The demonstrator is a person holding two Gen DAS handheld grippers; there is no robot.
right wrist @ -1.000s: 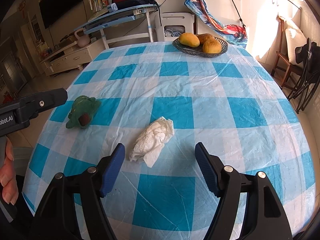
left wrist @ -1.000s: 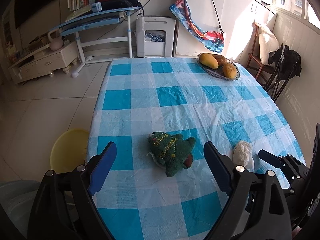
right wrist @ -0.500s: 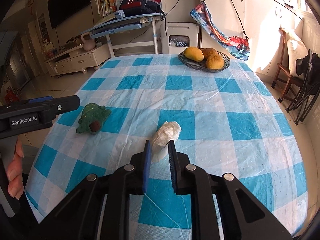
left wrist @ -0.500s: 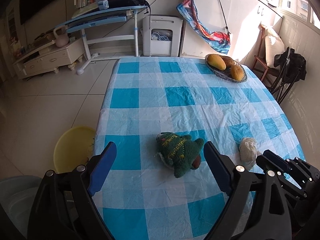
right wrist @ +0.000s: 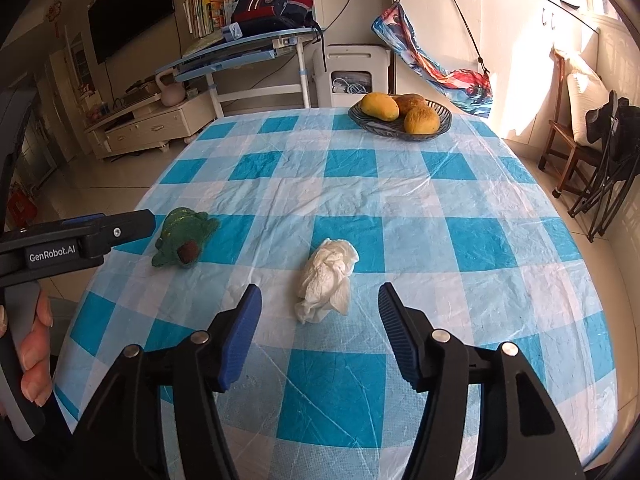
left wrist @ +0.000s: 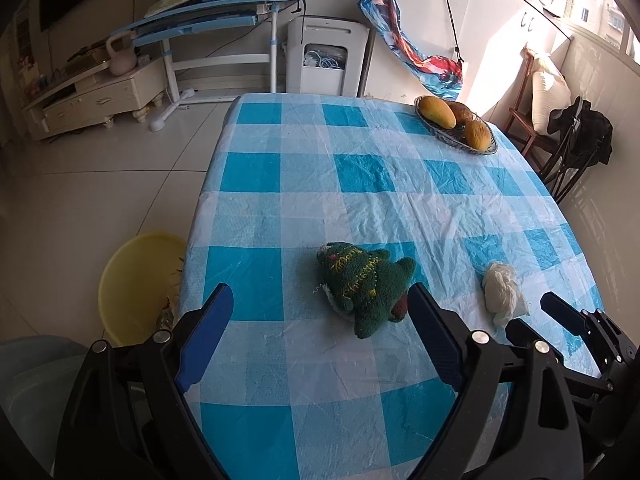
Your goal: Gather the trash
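A crumpled white tissue lies on the blue-checked tablecloth just ahead of my right gripper, which is open and empty with the tissue's near end between its fingertips. The tissue also shows in the left wrist view. My left gripper is open and empty, hovering over the table's near left edge behind a green knitted toy. The toy also shows in the right wrist view. A yellow bin stands on the floor left of the table.
A dark bowl of mangoes sits at the table's far end. A folding chair with a black bag stands to the right. A desk and low cabinet stand beyond the table.
My right gripper shut half a second ago and has now opened again around the tissue's near end. Both grippers have drawn back a little from the table.
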